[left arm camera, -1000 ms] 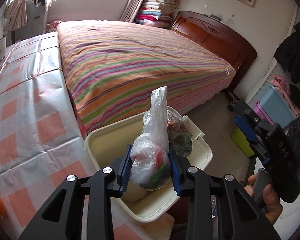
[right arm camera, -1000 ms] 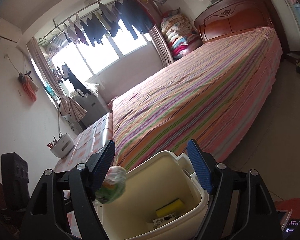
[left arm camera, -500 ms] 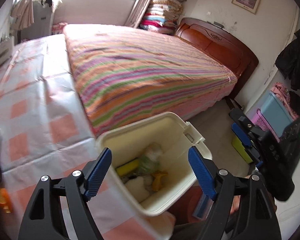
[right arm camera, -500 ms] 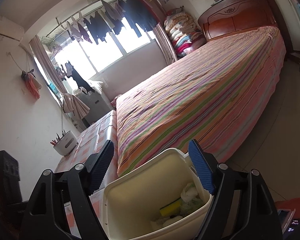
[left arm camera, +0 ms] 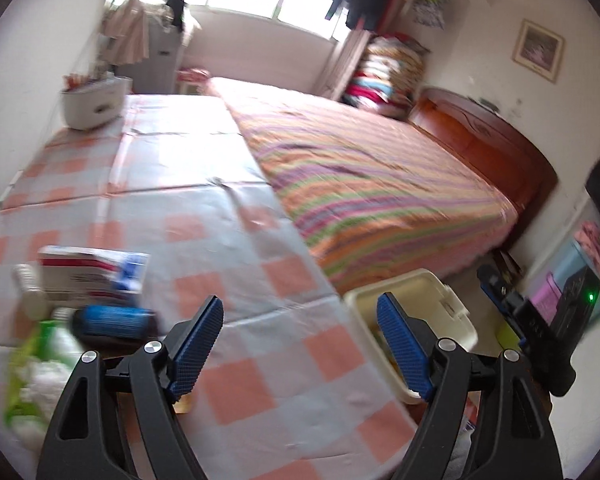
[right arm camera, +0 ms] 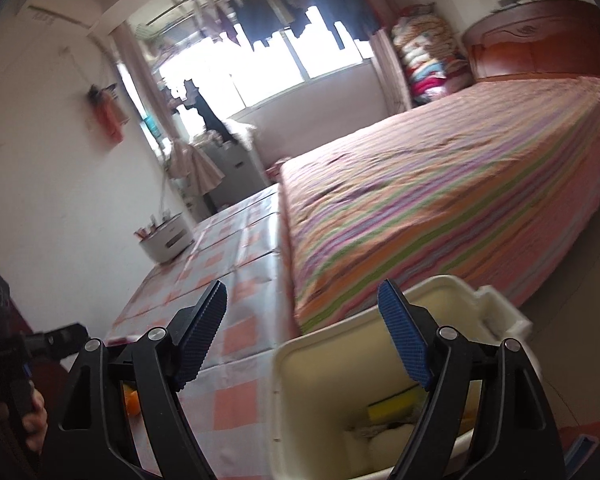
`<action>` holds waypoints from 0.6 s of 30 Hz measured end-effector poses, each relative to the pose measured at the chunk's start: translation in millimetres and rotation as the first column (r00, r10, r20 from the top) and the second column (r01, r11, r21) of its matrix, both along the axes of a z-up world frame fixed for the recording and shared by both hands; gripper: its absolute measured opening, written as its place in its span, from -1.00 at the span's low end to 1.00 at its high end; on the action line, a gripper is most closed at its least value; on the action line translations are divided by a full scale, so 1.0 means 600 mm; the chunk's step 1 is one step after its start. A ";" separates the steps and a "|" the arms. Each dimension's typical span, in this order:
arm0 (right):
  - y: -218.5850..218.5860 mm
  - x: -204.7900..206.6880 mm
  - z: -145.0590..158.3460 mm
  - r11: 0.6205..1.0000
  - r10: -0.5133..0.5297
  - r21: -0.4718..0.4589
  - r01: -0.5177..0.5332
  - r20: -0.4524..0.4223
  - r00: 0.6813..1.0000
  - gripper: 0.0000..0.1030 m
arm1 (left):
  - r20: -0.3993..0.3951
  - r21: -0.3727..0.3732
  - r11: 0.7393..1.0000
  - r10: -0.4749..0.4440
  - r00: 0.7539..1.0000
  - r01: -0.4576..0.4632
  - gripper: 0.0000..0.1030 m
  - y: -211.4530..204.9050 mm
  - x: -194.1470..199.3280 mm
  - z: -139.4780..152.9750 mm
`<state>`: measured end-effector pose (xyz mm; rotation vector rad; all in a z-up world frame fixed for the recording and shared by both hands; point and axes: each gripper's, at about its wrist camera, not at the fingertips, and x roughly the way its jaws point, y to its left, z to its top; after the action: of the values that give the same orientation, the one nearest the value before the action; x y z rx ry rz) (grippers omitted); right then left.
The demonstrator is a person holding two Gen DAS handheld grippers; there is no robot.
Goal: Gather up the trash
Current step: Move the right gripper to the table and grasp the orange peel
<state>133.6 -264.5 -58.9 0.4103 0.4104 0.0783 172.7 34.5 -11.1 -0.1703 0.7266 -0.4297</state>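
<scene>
Landmark: cream plastic trash bin [left arm camera: 452,312], one, rectangular with rounded corners and a hinged flap on its far rim, standing off the near corner of the table between table and bed. In the right wrist view the bin holds trash: one yellow sponge-like block [right arm camera: 392,402] plus pale crumpled stuff, blurred.

Two grippers. Left gripper [left arm camera: 300,344]: black arms, blue ribbed pads, jaws wide apart, nothing between them; it sits over the table just left of the bin. Right gripper [right arm camera: 302,334]: same build, jaws wide apart and empty, right above the bin's near-left rim. A hand [right arm camera: 34,420] holding the other gripper's handle shows at far left of the bin in the right view.

Table [left arm camera: 188,200]: one, glossy plastic cloth, orange-and-grey check. Remaining items lie left of the bin on the table's near-left part: one red-white-blue carton [left arm camera: 92,276], print too blurred to read; one dark bottle with blue label [left arm camera: 112,322], lying on its side; one small white bottle [left arm camera: 30,292]; one green-and-white packet [left arm camera: 40,372]. No legible writing anywhere.

One white tub [left arm camera: 94,102] at the table's far end. One bed [left arm camera: 380,184] behind the bin, striped multicolour cover, dark wooden headboard. One framed picture [left arm camera: 538,50] on the wall.
</scene>
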 end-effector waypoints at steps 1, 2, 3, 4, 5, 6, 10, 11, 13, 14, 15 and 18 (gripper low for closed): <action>0.018 0.005 0.003 1.000 0.026 -0.007 -0.026 0.003 1.000 0.49 | 0.005 -0.005 1.000 0.022 1.000 -0.022 0.49 0.019 -0.003 0.002; 0.036 0.009 0.005 0.999 0.049 -0.015 -0.049 0.005 0.999 0.49 | 0.007 -0.013 0.999 0.045 0.999 -0.045 0.49 0.039 -0.006 0.004; 0.053 0.013 0.007 0.997 0.074 -0.025 -0.074 0.005 0.997 0.49 | 0.008 -0.019 0.998 0.062 0.998 -0.061 0.49 0.054 -0.009 0.007; 0.068 0.017 0.007 0.995 0.096 -0.033 -0.096 0.003 0.995 0.49 | 0.006 -0.025 0.996 0.082 0.997 -0.082 0.49 0.072 -0.012 0.007; 0.083 0.019 0.007 0.992 0.119 -0.038 -0.118 0.002 0.993 0.49 | 0.004 -0.030 0.995 0.100 0.995 -0.099 0.49 0.090 -0.015 0.007; 0.098 0.023 0.007 0.990 0.139 -0.039 -0.139 0.001 0.990 0.50 | 0.003 -0.033 0.993 0.112 0.994 -0.111 0.49 0.102 -0.016 0.006; 0.142 0.034 0.001 0.976 0.211 -0.047 -0.211 -0.013 0.977 0.54 | 0.008 -0.045 0.982 0.185 0.983 -0.184 0.49 0.161 -0.028 -0.001; 0.154 0.036 -0.001 0.972 0.231 -0.048 -0.231 -0.017 0.973 0.55 | 0.009 -0.048 0.978 0.202 0.979 -0.202 0.49 0.172 -0.030 -0.004; 0.176 0.039 -0.004 0.962 0.266 -0.055 -0.267 -0.024 0.964 0.55 | 0.000 -0.057 0.970 0.237 0.971 -0.237 0.49 0.201 -0.033 -0.009; 0.189 0.041 -0.004 0.956 0.285 -0.061 -0.286 -0.027 0.958 0.55 | -0.003 -0.066 0.966 0.250 0.968 -0.249 0.49 0.214 -0.036 -0.011; 0.197 0.041 -0.004 0.950 0.304 -0.065 -0.305 -0.029 0.952 0.55 | -0.005 -0.074 0.962 0.263 0.965 -0.263 0.49 0.227 -0.038 -0.012; 0.228 0.039 -0.005 0.930 0.358 -0.082 -0.359 -0.033 0.933 0.55 | -0.011 -0.089 0.948 0.306 0.952 -0.306 0.49 0.266 -0.046 -0.019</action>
<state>156.8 -128.0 -61.6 0.2459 0.5011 0.4124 144.9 193.9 -22.5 -0.3625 0.6648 -0.1656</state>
